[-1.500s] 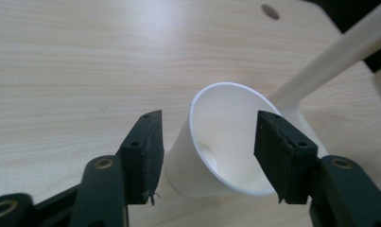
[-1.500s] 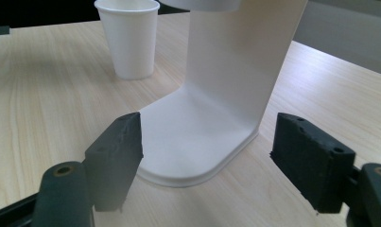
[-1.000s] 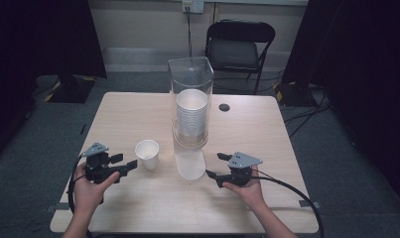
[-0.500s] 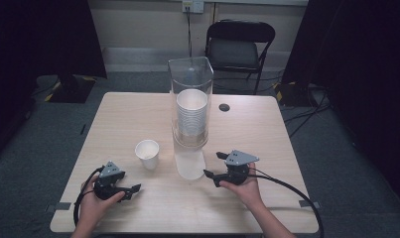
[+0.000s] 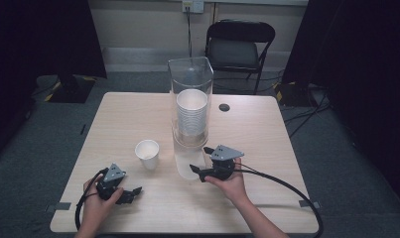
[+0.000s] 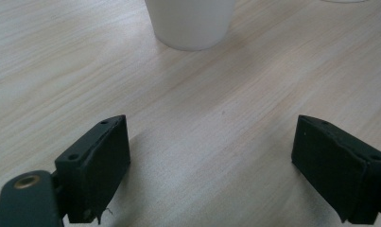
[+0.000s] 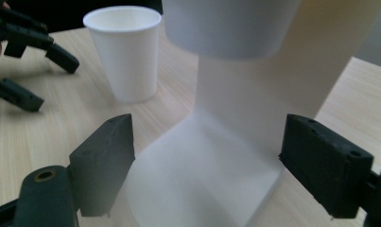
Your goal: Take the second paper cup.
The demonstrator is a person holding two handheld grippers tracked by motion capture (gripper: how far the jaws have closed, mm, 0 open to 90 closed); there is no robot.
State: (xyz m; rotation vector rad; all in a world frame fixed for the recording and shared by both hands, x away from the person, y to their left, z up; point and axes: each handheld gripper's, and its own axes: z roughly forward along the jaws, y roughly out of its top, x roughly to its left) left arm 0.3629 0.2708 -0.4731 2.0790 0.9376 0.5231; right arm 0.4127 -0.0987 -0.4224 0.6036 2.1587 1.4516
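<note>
Paper cup (image 5: 147, 152) stands upright on the table (image 5: 267, 134), left of the dispenser, apart from it and from both grippers. Looks like one cup is already out and parked.

Left gripper (image 5: 131, 192) sits low on the near-left of the table, jaws spread, nothing between them. They've just been opening. In the left gripper view there's bare wood between the pads and the cup's base (image 6: 190, 23) is further ahead, not touched.

Centre: clear dispenser tube (image 5: 190, 99) with a stack of cups (image 5: 191, 115) inside, on a frosted base (image 5: 187, 161).

Right gripper (image 5: 199, 161) is at that base, jaws wide and just been opening too. In the right gripper view the translucent base (image 7: 212, 170) lies between the pads; can't tell if the pads touch it, no squeeze visible, so I'd call it released or not yet gripped.

My read: first cup done, most of the stack remains. Next pull not started.

No brand, label or readable writing on cup, tube or table.
</note>
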